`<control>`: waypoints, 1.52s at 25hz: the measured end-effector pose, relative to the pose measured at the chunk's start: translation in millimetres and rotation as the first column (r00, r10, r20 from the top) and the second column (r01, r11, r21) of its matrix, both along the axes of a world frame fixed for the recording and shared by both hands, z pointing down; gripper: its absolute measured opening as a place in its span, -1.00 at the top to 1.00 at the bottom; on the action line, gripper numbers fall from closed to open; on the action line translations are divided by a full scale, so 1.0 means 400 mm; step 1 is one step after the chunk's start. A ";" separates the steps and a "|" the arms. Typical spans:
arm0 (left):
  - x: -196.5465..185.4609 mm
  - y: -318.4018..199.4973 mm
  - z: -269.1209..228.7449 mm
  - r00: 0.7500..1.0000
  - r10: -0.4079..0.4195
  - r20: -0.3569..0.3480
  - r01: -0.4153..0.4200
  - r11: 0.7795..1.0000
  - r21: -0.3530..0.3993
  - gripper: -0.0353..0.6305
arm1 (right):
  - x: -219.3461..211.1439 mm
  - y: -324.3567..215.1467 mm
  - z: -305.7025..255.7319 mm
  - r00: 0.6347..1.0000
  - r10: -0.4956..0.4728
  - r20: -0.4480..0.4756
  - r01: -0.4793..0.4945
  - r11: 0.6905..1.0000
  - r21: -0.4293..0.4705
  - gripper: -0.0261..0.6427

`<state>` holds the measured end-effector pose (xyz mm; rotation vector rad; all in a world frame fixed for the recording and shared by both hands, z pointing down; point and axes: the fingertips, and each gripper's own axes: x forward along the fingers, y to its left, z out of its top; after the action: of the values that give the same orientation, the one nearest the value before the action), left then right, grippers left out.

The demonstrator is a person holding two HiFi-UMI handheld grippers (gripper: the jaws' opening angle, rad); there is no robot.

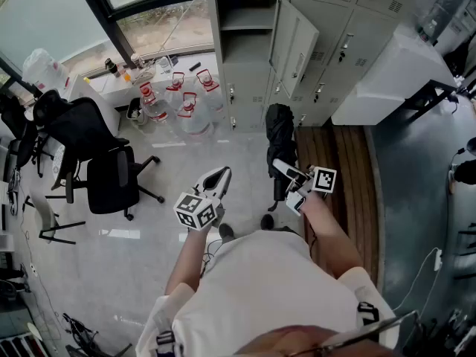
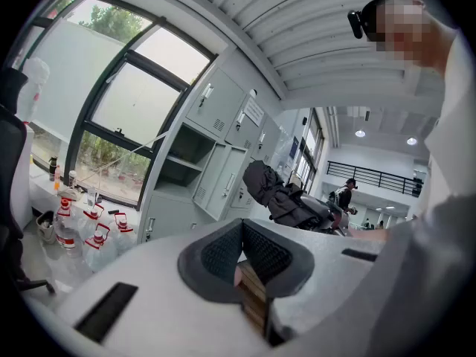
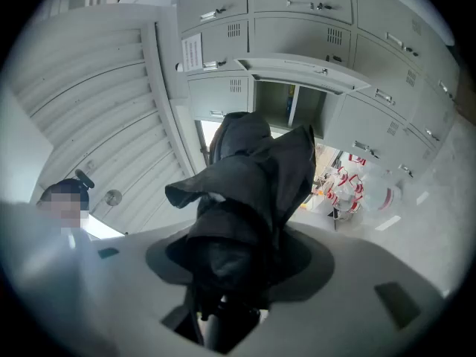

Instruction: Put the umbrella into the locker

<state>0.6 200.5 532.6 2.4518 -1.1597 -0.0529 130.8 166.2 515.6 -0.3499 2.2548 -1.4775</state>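
Before open locker, right gripper jaws clamped on black umbrella; left gripper jaws together; door label unreadable

1. Head view: bright, even daylight enters through the window at upper left. The glossy floor carries pale reflected streaks.
2. Head view: shadows are soft. The office chair reads near-black with little detail. Focus is sharp throughout.
3. Head view: the lockers lean and bow toward the frame edges.
4. Left gripper view: heavy fisheye distortion, black corners. The window panes are overexposed to white, and ceiling lamps glare at right. The left gripper, nearest the lens, is soft.
5. Right gripper view: same fisheye distortion and dark corners. The umbrella is an underexposed black mass, blurred closest to the lens. The lockers behind it are evenly lit and clear.
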 end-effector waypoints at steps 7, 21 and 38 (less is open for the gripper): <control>0.004 0.000 0.000 1.000 0.001 -0.001 -0.001 1.000 -0.003 0.88 | -0.006 0.002 -0.002 1.000 -0.013 0.002 0.013 1.000 -0.004 0.18; -0.057 -0.009 0.009 1.000 0.012 -0.006 -0.012 1.000 -0.004 0.88 | -0.060 -0.024 0.007 0.999 0.021 -0.026 -0.021 1.000 -0.007 0.17; -0.227 0.013 0.044 0.995 0.100 0.011 -0.100 0.995 -0.003 0.88 | -0.191 0.014 0.010 0.987 0.146 -0.074 -0.145 0.989 0.015 0.17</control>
<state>-90.0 205.8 550.1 2.5069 -1.0385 -0.0076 54.4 171.8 519.5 -0.5630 2.2409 -1.3999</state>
